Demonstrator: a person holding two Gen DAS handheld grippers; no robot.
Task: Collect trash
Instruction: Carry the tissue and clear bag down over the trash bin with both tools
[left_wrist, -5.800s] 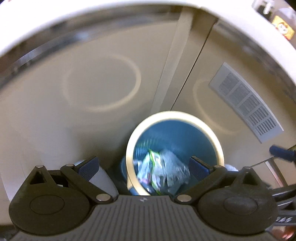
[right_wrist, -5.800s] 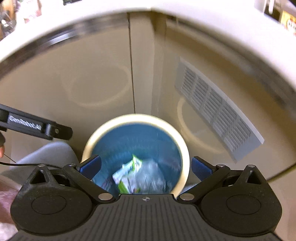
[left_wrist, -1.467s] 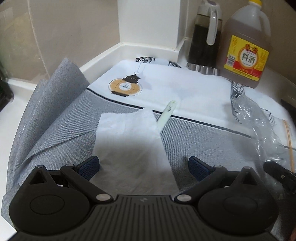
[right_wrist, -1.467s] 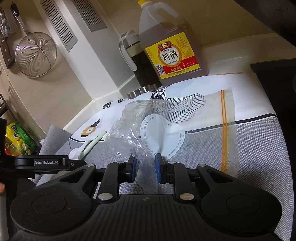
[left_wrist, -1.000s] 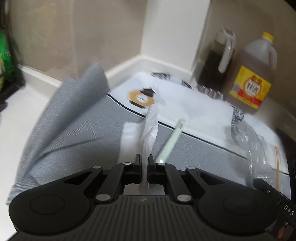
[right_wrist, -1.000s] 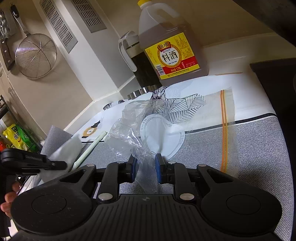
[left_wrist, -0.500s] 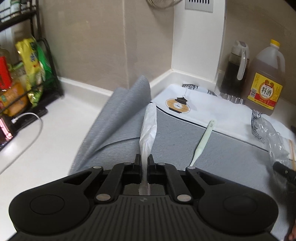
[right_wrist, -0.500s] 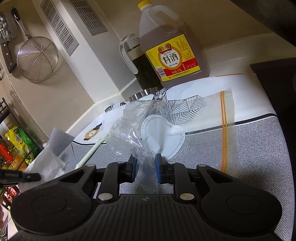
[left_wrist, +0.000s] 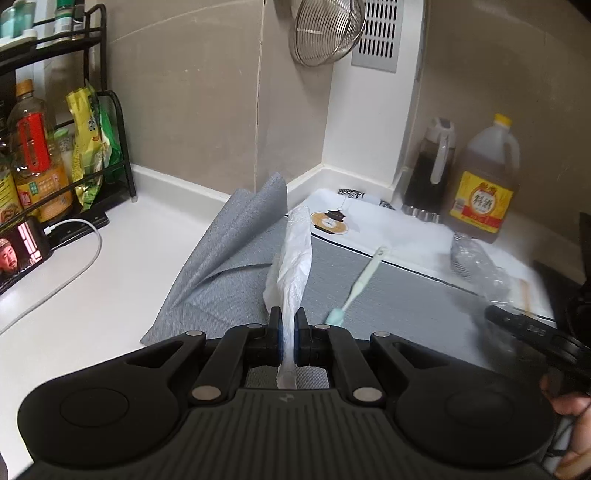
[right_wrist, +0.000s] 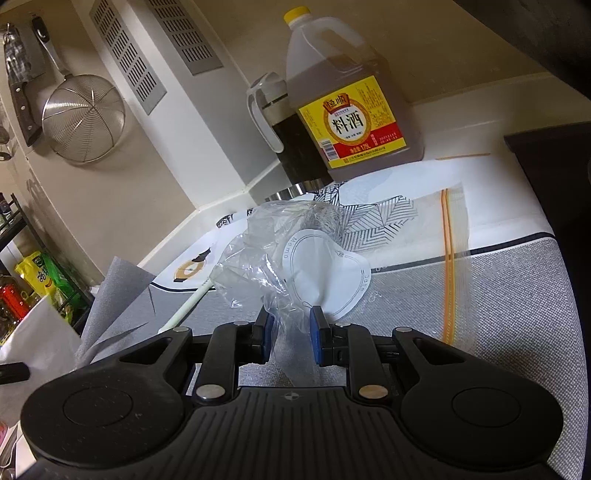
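Left wrist view: the left gripper (left_wrist: 289, 338) pinches a white tissue (left_wrist: 293, 258) that sticks up mid-frame. A toothbrush (left_wrist: 360, 282) lies slanted just right of it on the gray mat (left_wrist: 406, 295).

Right wrist view: the right gripper (right_wrist: 292, 338) squeezes a clear plastic bag (right_wrist: 273, 251) stretching up-left. A cooking wine jug (right_wrist: 343, 103) stands behind.
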